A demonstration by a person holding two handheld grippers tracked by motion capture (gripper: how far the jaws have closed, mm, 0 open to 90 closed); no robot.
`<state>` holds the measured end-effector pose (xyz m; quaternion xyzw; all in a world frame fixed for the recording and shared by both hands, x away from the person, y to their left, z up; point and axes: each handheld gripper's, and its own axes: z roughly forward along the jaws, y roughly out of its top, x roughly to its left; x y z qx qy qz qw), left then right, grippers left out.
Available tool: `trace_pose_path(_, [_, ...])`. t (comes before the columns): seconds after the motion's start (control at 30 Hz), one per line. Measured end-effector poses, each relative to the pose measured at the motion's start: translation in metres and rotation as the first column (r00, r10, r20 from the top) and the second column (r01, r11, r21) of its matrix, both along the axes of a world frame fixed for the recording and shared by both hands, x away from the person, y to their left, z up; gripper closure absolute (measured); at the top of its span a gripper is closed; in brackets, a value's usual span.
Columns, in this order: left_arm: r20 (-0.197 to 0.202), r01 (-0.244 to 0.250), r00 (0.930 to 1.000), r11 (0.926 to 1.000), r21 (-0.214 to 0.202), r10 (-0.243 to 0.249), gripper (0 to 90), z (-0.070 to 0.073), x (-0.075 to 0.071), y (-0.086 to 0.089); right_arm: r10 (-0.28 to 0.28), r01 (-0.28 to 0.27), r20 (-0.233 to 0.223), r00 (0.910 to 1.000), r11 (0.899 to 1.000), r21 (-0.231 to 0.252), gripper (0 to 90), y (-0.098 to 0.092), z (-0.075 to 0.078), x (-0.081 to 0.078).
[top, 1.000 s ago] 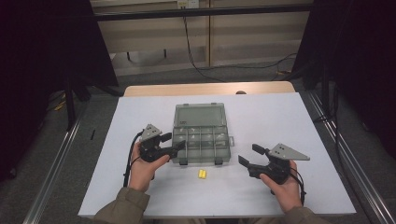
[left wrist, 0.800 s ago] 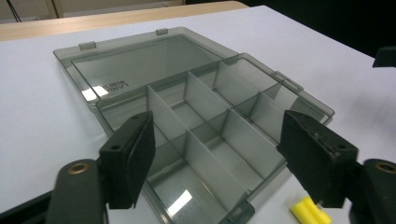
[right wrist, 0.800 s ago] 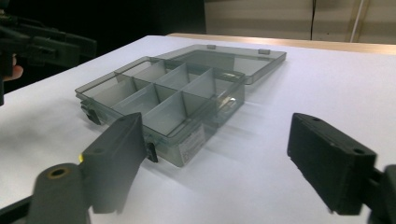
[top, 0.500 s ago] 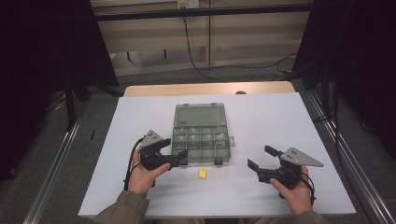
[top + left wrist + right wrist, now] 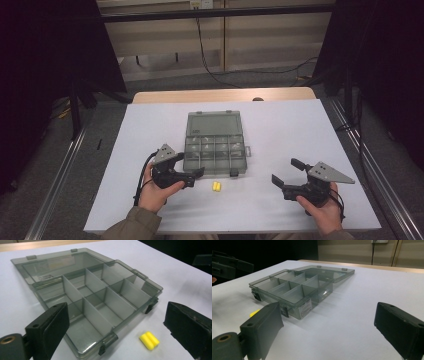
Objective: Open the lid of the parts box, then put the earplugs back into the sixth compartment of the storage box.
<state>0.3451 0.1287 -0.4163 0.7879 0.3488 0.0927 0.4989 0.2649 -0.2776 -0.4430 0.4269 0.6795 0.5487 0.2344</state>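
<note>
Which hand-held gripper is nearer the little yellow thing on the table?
Left. The left hand-held gripper sits just beside the yellow piece; the right hand-held gripper is farther off on its other side.

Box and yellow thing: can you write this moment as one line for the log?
box: open, empty, on table | yellow piece: beside box front | left gripper: open, near piece | right gripper: open, holding nothing

The compartment box (image 5: 215,147) lies open on the table (image 5: 310,130), its lid behind it. Just before the box lies a small piece (image 5: 216,186). The left gripper (image 5: 195,176) is left of the box's front edge, the right gripper (image 5: 286,171) well right of it.
</note>
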Motion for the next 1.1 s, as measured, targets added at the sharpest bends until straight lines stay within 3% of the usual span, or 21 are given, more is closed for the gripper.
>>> trace_pose_path(0.5, [0.002, 0.078, 0.9969, 0.9963, -0.036, -0.078, 5.0, 0.002, -0.012, -0.006, -0.009, 0.009, 0.013, 0.9999, 1.000, -0.006, 6.5, -0.006, 0.002, -0.007])
trace_pose_path(0.9, [-0.007, 0.131, 0.9914, 0.9913, 0.011, -0.131, 6.0, -0.003, -0.020, -0.017, -0.009, 0.009, 0.018, 0.9998, 1.000, -0.013, 7.1, -0.006, 0.002, -0.008])
trace_pose_path(1.1, [-0.044, 0.144, 0.9887, 0.9895, 0.013, -0.143, 10.6, -0.005, -0.021, -0.019, -0.008, 0.009, 0.022, 0.9997, 1.000, -0.017, 7.7, -0.005, 0.003, -0.008])
